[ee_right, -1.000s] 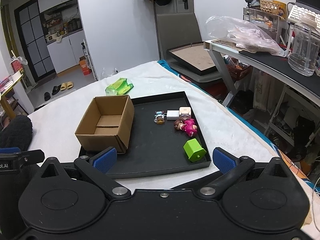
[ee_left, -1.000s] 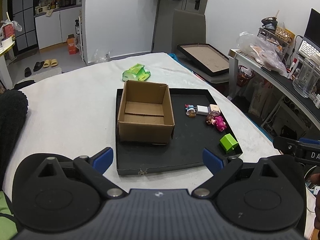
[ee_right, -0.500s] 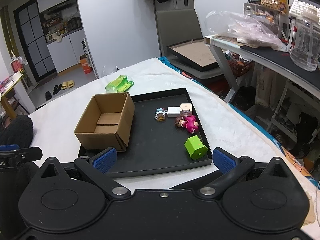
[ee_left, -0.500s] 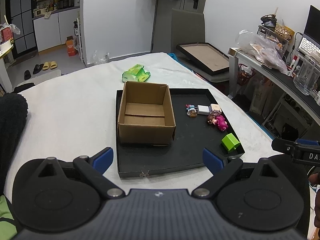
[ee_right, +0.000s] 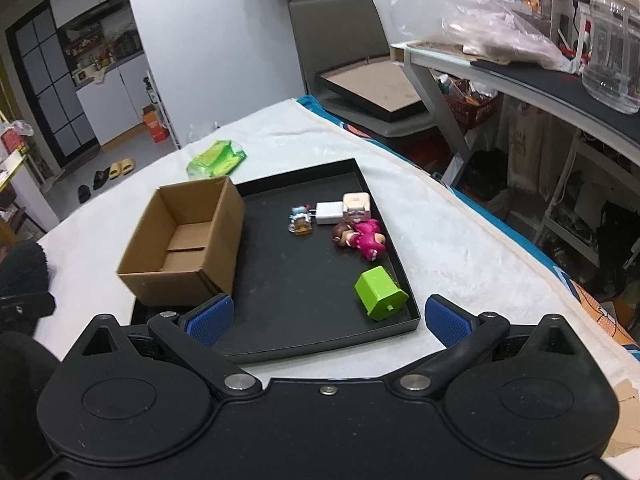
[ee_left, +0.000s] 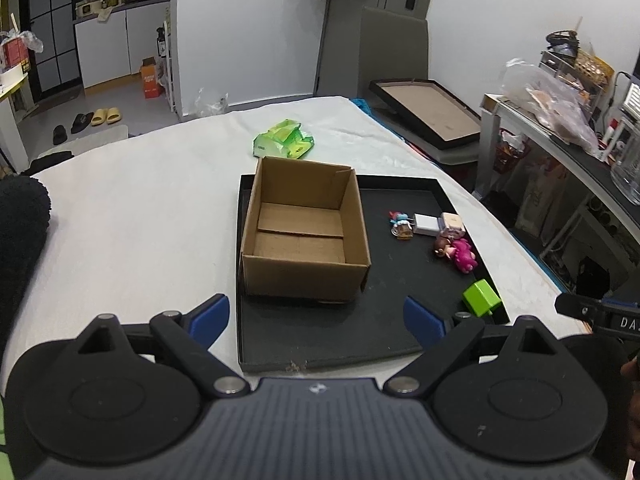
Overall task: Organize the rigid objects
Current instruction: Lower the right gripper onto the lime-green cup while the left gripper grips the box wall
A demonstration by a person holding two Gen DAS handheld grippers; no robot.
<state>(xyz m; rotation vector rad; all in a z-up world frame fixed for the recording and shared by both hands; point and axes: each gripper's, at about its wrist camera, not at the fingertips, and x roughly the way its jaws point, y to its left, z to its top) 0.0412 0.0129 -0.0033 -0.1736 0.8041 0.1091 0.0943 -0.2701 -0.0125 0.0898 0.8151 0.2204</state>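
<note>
r gripper (ee_right: pixel 326 316) jaws wide apart, just been narrowing slightly, nothing btwn. green block (ee_right: pixel 379 293) just ahead, slightly r of centre, in near-r corner of tray (ee_right: pixel 304 344); nearer r hand. l gripper (ee_left: pixel 316 318) apart, empty, facing cardboard box (ee_left: pixel 304 240).

Brown cardboard box (ee_left: pixel 306 236) on a black tray (ee_left: pixel 400 196); lime-green block (ee_right: pixel 380 292), magenta doll (ee_right: pixel 362 238), white charger (ee_right: pixel 330 213).
</note>
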